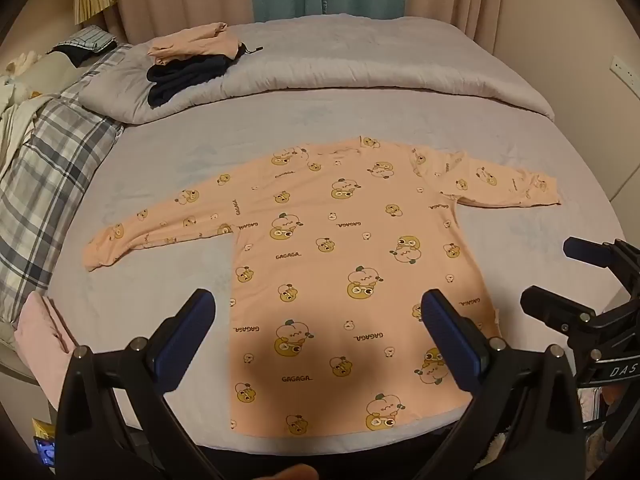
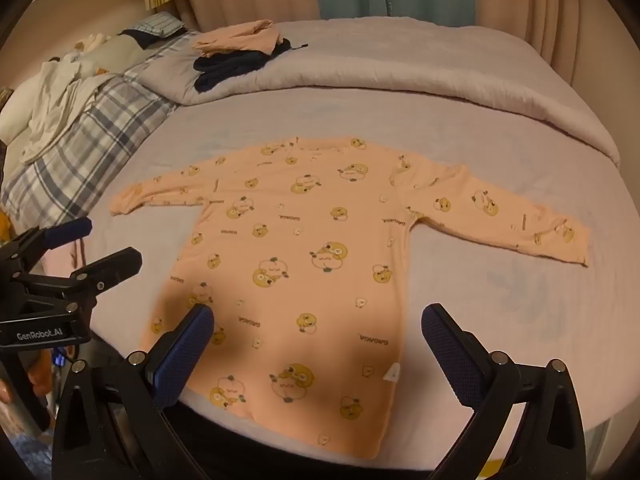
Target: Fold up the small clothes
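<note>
Left gripper [image 1: 320,312] is wide open and holds nothing; its two blue pads hang above the lower part of the peach long-sleeved shirt [image 1: 352,264]. From the left wrist, the shirt lies flat on the grey bed sheet [image 1: 168,160], both sleeves spread to the sides, the hem near the bed edge. The right gripper [image 1: 560,276] shows at the right border. Behind the shirt, a folded pile of clothes [image 1: 192,64] rests on the rolled grey duvet [image 1: 360,64].

Right gripper [image 2: 318,316] is also fully open and empty. From the right wrist, its pads hang over the shirt [image 2: 320,248] hem. The left gripper [image 2: 92,244] appears at the left border, near the plaid pillow [image 2: 92,136]
</note>
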A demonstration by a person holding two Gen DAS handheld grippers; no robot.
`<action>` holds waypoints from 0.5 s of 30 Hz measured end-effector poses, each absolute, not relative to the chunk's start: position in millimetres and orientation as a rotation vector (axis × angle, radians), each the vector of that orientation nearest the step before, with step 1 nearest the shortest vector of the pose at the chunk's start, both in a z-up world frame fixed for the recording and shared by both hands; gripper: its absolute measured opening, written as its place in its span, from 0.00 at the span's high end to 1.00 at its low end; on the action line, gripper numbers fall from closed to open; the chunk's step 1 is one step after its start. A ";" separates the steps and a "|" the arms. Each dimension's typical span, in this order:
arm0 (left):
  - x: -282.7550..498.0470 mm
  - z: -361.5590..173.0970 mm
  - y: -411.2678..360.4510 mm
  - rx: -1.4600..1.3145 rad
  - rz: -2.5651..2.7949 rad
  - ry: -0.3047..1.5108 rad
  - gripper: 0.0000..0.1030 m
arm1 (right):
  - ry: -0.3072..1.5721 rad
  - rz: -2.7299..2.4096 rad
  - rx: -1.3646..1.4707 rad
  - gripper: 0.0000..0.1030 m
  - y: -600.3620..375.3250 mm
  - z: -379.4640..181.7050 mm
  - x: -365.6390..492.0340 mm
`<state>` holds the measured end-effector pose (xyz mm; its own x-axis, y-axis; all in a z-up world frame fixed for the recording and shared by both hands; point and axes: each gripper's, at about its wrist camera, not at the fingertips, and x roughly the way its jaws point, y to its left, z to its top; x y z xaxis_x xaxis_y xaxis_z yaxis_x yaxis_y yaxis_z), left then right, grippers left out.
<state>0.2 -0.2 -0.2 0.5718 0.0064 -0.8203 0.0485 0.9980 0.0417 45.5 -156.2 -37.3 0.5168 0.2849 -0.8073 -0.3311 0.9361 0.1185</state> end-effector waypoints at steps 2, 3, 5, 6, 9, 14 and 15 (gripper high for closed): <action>0.5 -0.3 -1.2 0.066 -0.021 0.963 0.00 | 0.961 0.368 -0.055 0.00 -156.1 -37.5 45.6; 0.5 -0.2 -2.0 0.068 -0.021 0.963 0.00 | 0.961 0.368 -0.053 0.00 -156.2 -37.6 45.7; 1.2 -0.3 -3.7 0.069 -0.024 0.966 0.00 | 0.962 0.368 -0.055 0.00 -155.9 -37.1 45.3; 3.0 -1.5 -3.0 0.067 -0.026 0.970 0.00 | 0.962 0.368 -0.056 0.00 -155.8 -36.9 45.1; 5.1 -1.8 -0.7 0.062 -0.035 0.967 0.00 | 0.959 0.368 -0.059 0.00 -155.5 -35.1 43.9; 2.6 -3.1 1.4 0.055 -0.038 0.962 0.00 | 0.957 0.367 -0.058 0.00 -156.5 -38.9 47.8; 2.0 -4.7 1.6 0.059 -0.035 0.961 0.00 | 0.958 0.367 -0.058 0.00 -156.7 -39.4 48.5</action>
